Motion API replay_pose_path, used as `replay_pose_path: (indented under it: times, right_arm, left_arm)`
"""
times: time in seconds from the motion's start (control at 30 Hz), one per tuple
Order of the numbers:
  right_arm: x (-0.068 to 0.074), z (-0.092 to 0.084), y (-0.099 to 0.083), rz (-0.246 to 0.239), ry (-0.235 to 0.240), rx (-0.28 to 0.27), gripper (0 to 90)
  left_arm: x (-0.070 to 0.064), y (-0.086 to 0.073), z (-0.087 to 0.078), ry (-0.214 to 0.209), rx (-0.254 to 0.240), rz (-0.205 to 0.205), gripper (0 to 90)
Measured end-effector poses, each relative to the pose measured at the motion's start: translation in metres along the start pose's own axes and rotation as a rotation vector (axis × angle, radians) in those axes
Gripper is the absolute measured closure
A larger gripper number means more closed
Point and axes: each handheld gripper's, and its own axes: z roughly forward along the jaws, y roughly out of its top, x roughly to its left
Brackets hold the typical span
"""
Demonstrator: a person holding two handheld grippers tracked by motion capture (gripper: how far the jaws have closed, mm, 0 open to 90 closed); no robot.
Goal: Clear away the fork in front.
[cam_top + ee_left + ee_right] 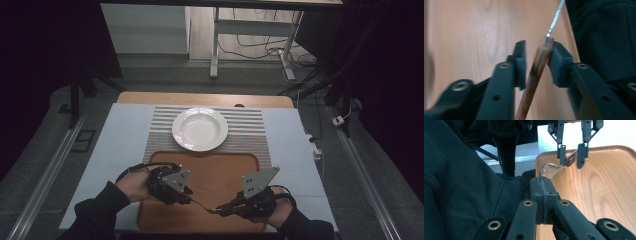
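Note:
A spoon (203, 205) with a wooden handle (534, 75) and a metal bowl (549, 168) hangs just above the wooden tray (210, 165), near its front edge. My right gripper (220, 210) is shut on the metal bowl end, pads pressed together (544, 187). My left gripper (189, 196) straddles the wooden handle (537, 47). A gap shows at one pad and the other pad (559, 62) lies against the wood, so it stands open around the handle. From the right gripper view the left gripper (571, 157) reaches down over the handle's end.
A white deep plate (200, 129) sits on a striped placemat (250, 125) beyond the tray. A pale board (125, 135) covers the table. The person's dark sleeve (461, 182) lies close beside the right gripper.

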Motion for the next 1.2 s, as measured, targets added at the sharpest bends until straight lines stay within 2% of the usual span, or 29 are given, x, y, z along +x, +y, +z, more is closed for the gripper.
replay_pose_path:
  times: [0.1,0.2,0.27,0.37,0.4,0.43,0.47,0.5,0.53,0.63,0.67,0.7,0.83,0.87,0.9,0.93,1.2]
  right_arm:
    - [0.0,0.001,0.0,-0.003,0.017,0.005,89.9]
    - [0.0,0.002,-0.001,-0.004,0.036,0.019,89.7]
    - [-0.001,0.002,-0.002,-0.005,0.035,0.03,88.9]
    - [-0.004,0.003,-0.005,0.005,0.008,0.048,85.9]
    - [-0.004,0.004,-0.006,0.011,-0.003,0.053,85.1]
    - [-0.005,0.005,-0.007,0.019,-0.035,0.055,78.6]
    - [-0.005,0.005,-0.007,0.019,-0.035,0.055,78.6]
    - [-0.006,0.005,-0.008,0.04,-0.075,0.062,72.3]
    - [-0.006,0.005,-0.008,0.04,-0.075,0.062,72.3]
    - [-0.007,0.003,-0.008,0.068,-0.124,0.046,63.5]
    - [-0.008,0.002,-0.009,0.084,-0.163,0.038,57.6]
    - [-0.008,0.002,-0.009,0.084,-0.163,0.038,57.6]
    - [-0.008,0.001,-0.011,0.119,-0.262,0.037,45.6]
    - [-0.006,0.0,-0.012,0.136,-0.305,0.03,40.3]
    - [-0.006,0.0,-0.012,0.136,-0.305,0.03,40.3]
    - [-0.006,-0.001,-0.012,0.14,-0.336,0.033,39.2]
    - [-0.004,-0.01,-0.021,0.226,-0.469,0.017,26.1]
  left_arm:
    - [-0.001,0.002,0.002,-0.032,0.018,0.052,75.4]
    - [-0.003,0.004,0.005,-0.061,0.032,0.083,77.6]
    - [-0.004,0.004,0.007,-0.073,0.047,0.094,78.8]
    - [-0.005,0.002,0.01,-0.085,0.053,0.077,80.0]
    - [-0.006,0.001,0.011,-0.085,0.053,0.063,80.1]
    - [-0.006,-0.001,0.011,-0.082,0.052,0.054,80.1]
    - [-0.006,-0.002,0.012,-0.081,0.049,0.038,80.1]
    - [-0.006,-0.004,0.012,-0.078,0.045,0.023,80.1]
    - [-0.007,-0.006,0.012,-0.073,0.04,0.008,80.1]
    - [-0.009,-0.01,0.01,-0.049,0.036,-0.071,80.1]
    - [-0.009,-0.012,0.01,-0.044,0.033,-0.089,80.1]
    - [-0.01,-0.014,0.009,-0.034,0.033,-0.103,80.1]
    - [-0.012,-0.019,0.007,-0.001,0.013,-0.175,80.0]
    - [-0.012,-0.02,0.006,0.007,0.009,-0.191,80.1]
    - [-0.012,-0.021,0.005,0.014,0.011,-0.209,80.1]
    - [-0.012,-0.022,0.005,0.019,0.011,-0.229,80.0]
    - [-0.015,-0.025,0.006,0.062,0.022,-0.347,80.0]
